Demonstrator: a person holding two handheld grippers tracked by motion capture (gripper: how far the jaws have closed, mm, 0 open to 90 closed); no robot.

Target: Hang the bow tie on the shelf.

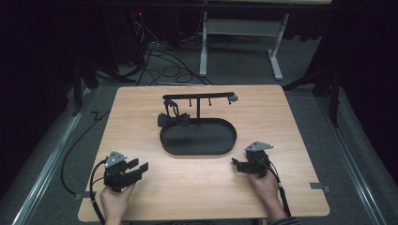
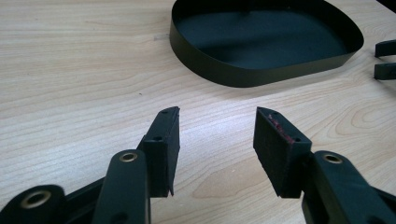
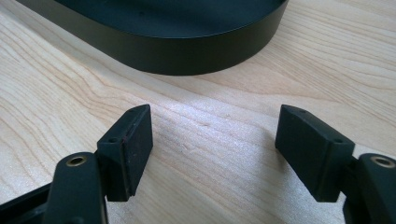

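Black oval metal tray (image 1: 197, 149) with hanger stand sits central; both grippers, left (image 1: 139, 168) and right (image 1: 236, 163), rest at eight and four o'clock, jaws open and empty, likely ready for the black bow tie (image 1: 173, 120)

Cut off, dim or too small to read

In the left gripper view the black tray (image 2: 261, 70) loses its far rim past the top edge, and the other gripper (image 2: 385, 59) shows just two jaw tips at the right edge. In the high view the small hooks under the stand's bar (image 1: 199, 96) are too tiny to count, and the bow tie (image 1: 173, 120) blends into the dark tray (image 1: 225, 145).
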